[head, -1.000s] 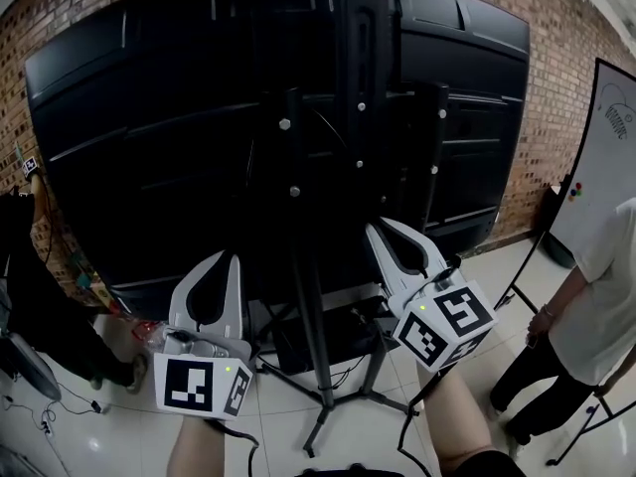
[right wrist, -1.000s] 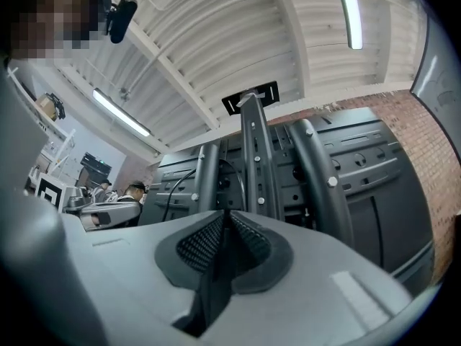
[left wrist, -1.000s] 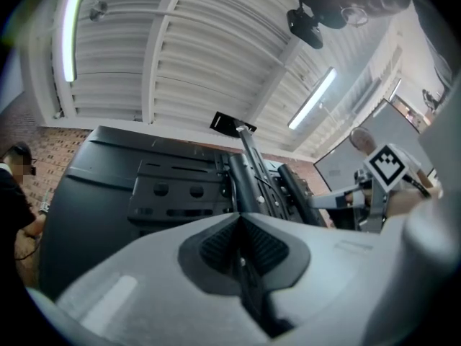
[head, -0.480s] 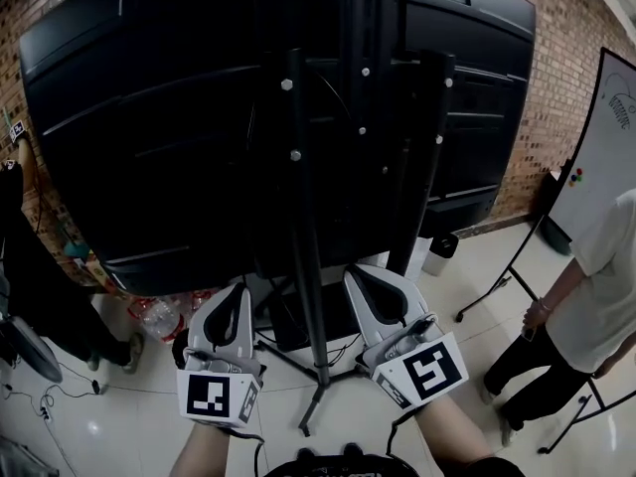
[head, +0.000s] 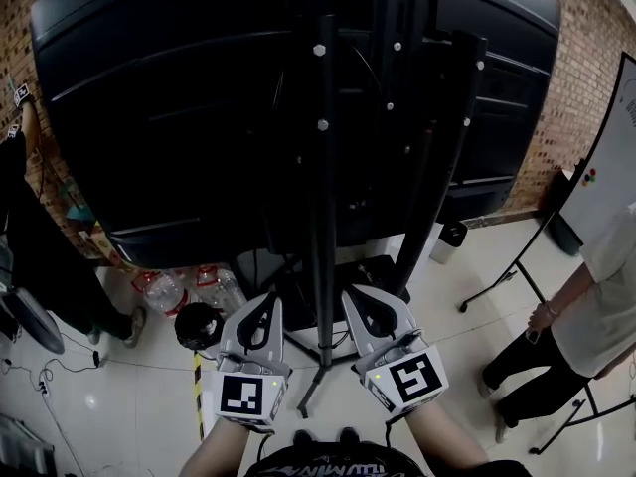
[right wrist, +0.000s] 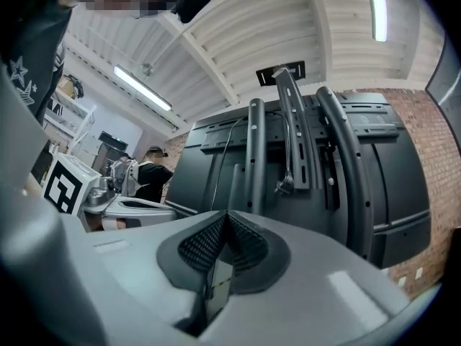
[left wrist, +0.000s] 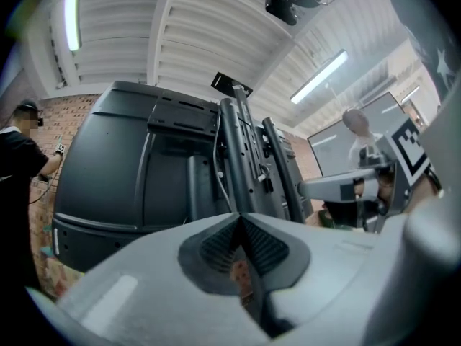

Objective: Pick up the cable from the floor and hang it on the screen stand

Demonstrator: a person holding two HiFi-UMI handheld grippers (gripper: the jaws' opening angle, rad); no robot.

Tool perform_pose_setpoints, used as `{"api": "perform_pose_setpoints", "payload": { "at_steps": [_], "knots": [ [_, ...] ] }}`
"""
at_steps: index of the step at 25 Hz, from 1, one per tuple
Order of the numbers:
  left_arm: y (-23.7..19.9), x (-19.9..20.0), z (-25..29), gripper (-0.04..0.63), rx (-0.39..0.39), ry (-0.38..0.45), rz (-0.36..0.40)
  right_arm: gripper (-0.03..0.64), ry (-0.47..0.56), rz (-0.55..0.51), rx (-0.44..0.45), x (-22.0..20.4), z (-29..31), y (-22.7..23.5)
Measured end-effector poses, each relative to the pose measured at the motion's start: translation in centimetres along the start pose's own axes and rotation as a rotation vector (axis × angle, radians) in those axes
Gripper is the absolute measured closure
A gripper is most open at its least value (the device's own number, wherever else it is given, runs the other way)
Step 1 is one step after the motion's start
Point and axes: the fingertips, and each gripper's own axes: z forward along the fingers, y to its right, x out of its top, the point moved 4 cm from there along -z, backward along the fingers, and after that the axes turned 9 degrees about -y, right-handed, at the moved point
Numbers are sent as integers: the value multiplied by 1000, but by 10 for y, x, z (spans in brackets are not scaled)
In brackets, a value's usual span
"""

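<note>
The left gripper (head: 265, 300) and the right gripper (head: 357, 295) are held low on either side of the screen stand (head: 320, 167), left and right of its upright pole. Both pairs of tongs are seen pressed together at the tips, with nothing between them. The cable (head: 198, 325), as far as can be told a dark coiled bundle, lies on the floor to the left of the stand's foot, just beside the left gripper and untouched by it.
</note>
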Motion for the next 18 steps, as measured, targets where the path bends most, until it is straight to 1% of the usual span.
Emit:
{"api": "perform_pose_setpoints", "payload": {
  "at_steps": [6,12,15,18],
  "knots": [
    [2,-17,1,591,-5,-36,-11,611,-90,52,35,-26,12,-8],
    [-4,-6,0,591,26,-50,-29,611,-121,62,64,-28,21,-13],
    [-8,-15,-2,591,30,-57,-34,611,-133,67,86,-37,27,-22],
    [-9,-27,-2,591,19,-52,-33,611,-144,88,130,-40,32,-30]
  ]
}}
